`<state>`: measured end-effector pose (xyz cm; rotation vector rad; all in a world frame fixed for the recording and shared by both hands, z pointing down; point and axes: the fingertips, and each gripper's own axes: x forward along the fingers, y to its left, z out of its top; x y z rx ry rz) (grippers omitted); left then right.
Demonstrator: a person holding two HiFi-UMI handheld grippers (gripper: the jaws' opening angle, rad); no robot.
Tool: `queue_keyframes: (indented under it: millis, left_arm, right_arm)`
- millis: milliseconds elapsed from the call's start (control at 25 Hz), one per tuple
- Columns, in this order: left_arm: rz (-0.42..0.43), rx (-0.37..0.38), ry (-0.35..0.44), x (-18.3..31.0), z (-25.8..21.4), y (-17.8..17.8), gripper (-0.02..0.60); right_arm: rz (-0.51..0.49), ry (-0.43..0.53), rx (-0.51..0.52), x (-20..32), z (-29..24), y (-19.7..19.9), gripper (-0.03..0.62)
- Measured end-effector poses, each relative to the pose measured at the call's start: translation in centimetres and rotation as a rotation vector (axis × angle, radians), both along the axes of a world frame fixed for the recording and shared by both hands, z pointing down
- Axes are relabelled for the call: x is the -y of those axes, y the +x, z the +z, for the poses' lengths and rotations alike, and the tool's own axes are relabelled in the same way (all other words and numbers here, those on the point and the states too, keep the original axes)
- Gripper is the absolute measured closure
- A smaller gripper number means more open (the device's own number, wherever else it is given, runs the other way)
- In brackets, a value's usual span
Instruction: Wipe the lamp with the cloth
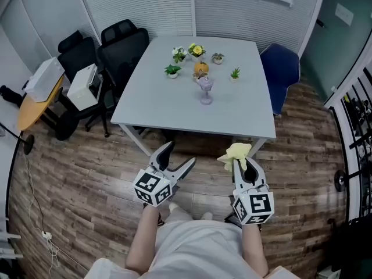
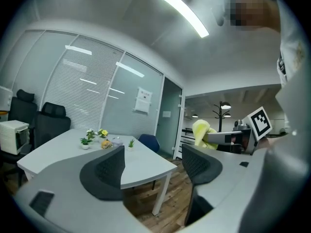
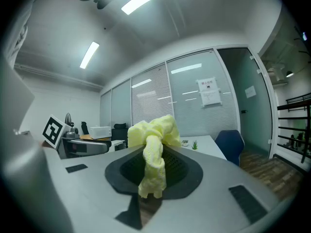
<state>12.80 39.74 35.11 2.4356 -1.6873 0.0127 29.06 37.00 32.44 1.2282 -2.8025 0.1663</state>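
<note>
cloth (image 3: 153, 147) in right jaws, wall notice (image 3: 210, 92) unreadable here

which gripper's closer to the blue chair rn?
Right. The right gripper, shut on the yellow cloth, sits below-left of the blue chair in the head view; the left gripper is farther left, open.

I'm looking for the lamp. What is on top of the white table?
The table holds the pale purple lamp, an orange ornament behind it, and small potted plants. The lamp's top covers part of the ornament.
</note>
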Motion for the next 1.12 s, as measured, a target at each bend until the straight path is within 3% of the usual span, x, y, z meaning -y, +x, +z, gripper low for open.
queue_keyframes:
  millis: [200,560,800,1120]
  left_arm:
    - [0.008,0.065,-0.021,0.1,0.3,-0.2,0.241]
    - [-0.010,0.014,-0.040,3.3,1.8,-3.7,0.241]
    - [0.052,-0.011,-0.067,11.2,3.9,-6.7,0.241]
    - [0.211,0.035,-0.165,24.2,7.5,-12.1,0.241]
  right_arm:
    - [-0.008,-0.014,0.005,0.7,0.2,-0.8,0.523]
    - [-0.003,-0.034,-0.017,3.9,1.6,-3.4,0.522]
    - [0.061,-0.053,-0.063,10.3,2.7,-5.7,0.522]
    - [0.193,-0.093,-0.104,21.3,2.9,-10.4,0.522]
